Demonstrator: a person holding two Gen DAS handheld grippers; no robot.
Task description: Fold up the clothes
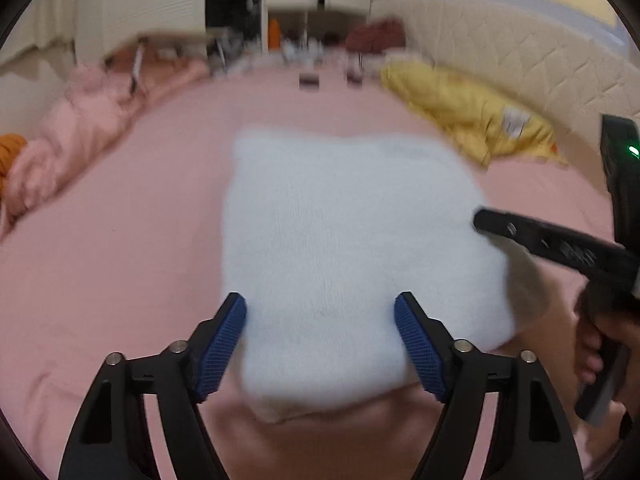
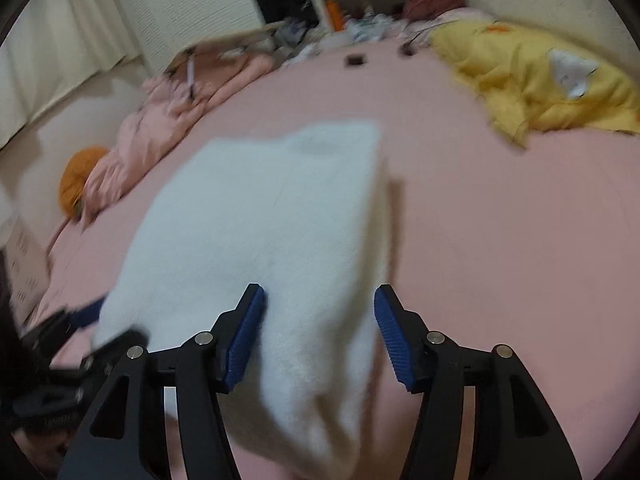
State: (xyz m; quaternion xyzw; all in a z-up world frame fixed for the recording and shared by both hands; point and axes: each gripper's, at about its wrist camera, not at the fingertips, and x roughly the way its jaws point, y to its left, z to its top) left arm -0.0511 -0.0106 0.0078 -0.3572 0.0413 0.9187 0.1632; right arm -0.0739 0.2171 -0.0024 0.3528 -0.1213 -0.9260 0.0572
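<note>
Left tool (image 1: 320, 344): jaws stood apart above the near edge of the white garment (image 1: 344, 248); its blue pads (image 1: 224, 344) did not press the cloth, nothing was clamped.
Right tool (image 2: 320, 336): jaws likewise apart over the garment's near right corner, gripping nothing; in the left wrist view its black finger lay at the cloth's right edge.
White garment: lay on the pink bed (image 1: 120, 240) near the middle, squared into a compact, thick block with fairly straight sides; frames were blurred, so layer count could not be told.
Work done, as judged: this piece appeared folded and let go.
Work left, as judged: the yellow garment (image 2: 540, 80) lay crumpled toward the headboard side, well apart, and pink bedding (image 2: 160, 132) was bunched at the far left edge; whether either belonged to the task could not be told.
Orange item (image 2: 80, 184): beside the pink bedding, untouched.
</note>
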